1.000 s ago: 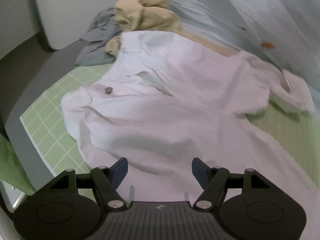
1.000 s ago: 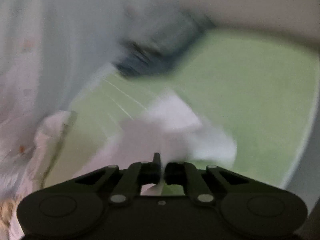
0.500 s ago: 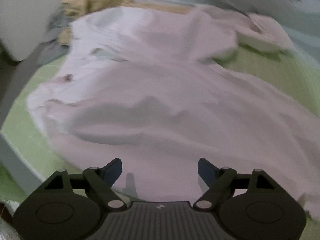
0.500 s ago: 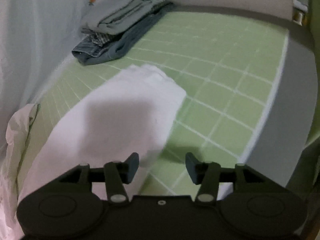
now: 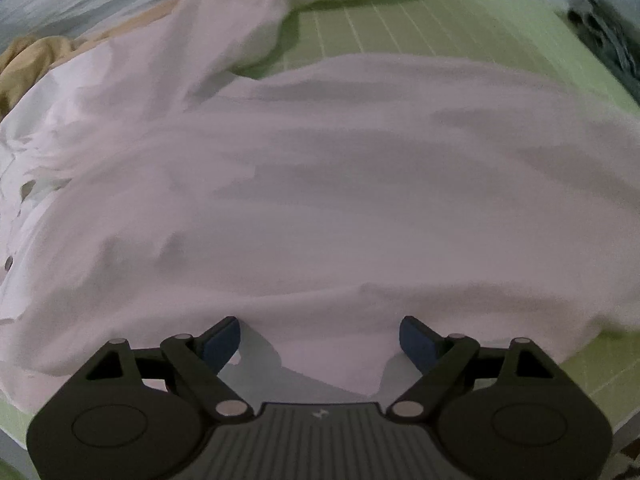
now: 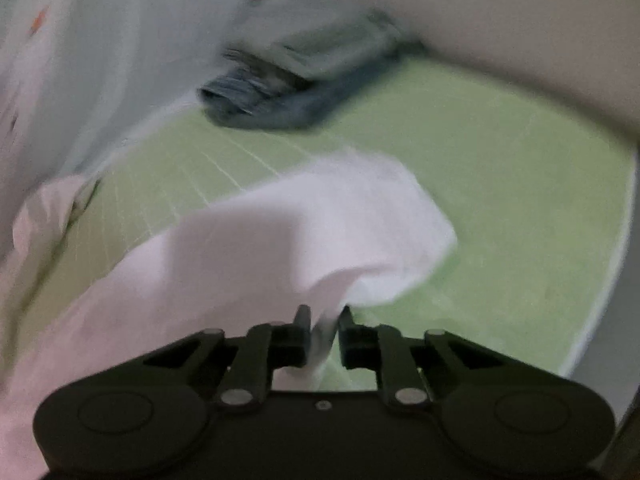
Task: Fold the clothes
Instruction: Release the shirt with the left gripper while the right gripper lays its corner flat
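Note:
A large white shirt (image 5: 320, 184) lies spread and rumpled over the green grid mat (image 5: 440, 28). My left gripper (image 5: 320, 338) is open, its jaws wide apart at the shirt's near hem, which lies between the blue pads (image 5: 222, 342). In the right wrist view the shirt's corner (image 6: 320, 232) is lifted off the mat (image 6: 500, 184). My right gripper (image 6: 323, 322) is shut on a bunched fold of that white fabric. This view is blurred by motion.
A tan garment (image 5: 28, 60) lies at the far left behind the shirt. A stack of folded grey and blue clothes (image 6: 288, 84) sits at the mat's far edge, also dimly at the right in the left wrist view (image 5: 608, 40). A pale patterned sheet (image 6: 100, 60) hangs behind.
My right gripper was open half a second ago and has closed on the shirt's corner, lifting it. My left gripper has swung right along the shirt and come down to its near hem, still open.

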Available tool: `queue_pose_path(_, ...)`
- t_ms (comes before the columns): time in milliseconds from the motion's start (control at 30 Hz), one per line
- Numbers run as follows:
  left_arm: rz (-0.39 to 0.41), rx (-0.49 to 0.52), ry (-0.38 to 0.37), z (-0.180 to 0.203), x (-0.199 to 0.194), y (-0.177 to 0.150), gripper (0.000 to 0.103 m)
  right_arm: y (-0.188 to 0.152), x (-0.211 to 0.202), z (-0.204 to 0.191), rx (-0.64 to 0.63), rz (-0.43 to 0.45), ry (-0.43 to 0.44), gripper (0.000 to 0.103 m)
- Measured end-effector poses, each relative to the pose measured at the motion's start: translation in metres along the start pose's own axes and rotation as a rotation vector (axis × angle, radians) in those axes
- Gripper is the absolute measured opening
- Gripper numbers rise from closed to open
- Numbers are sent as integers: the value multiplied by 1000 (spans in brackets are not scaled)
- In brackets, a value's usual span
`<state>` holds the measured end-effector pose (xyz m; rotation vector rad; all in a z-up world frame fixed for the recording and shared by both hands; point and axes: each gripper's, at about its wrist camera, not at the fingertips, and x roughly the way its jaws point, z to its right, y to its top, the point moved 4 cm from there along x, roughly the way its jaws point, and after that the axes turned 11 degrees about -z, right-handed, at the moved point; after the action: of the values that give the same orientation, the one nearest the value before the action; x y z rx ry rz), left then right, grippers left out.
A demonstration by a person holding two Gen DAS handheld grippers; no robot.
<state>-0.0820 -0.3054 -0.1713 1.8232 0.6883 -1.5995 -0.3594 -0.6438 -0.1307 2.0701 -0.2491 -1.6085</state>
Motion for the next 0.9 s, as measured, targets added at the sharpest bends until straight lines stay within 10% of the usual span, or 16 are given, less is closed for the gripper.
queue_pose_path(167,-16,25,33,2,6,0,98,12,-10,-100,-485,146,-123,7)
queue_pose_path(367,-17,54,82,4,11,1,101,-21,32,-186,-755,-27,13,9)
queue_pose_path(500,-11,63,100,5,12,1,103,-28,31,-167,-581,-76,101,20)
queue_pose_path(567,-13,63,99,4,12,2,103,-29,15,-149,-530,-47,162,42)
queue_pose_path(900,-22,43,73,1,15,3,103,9,22,-104,-323,23,251,46)
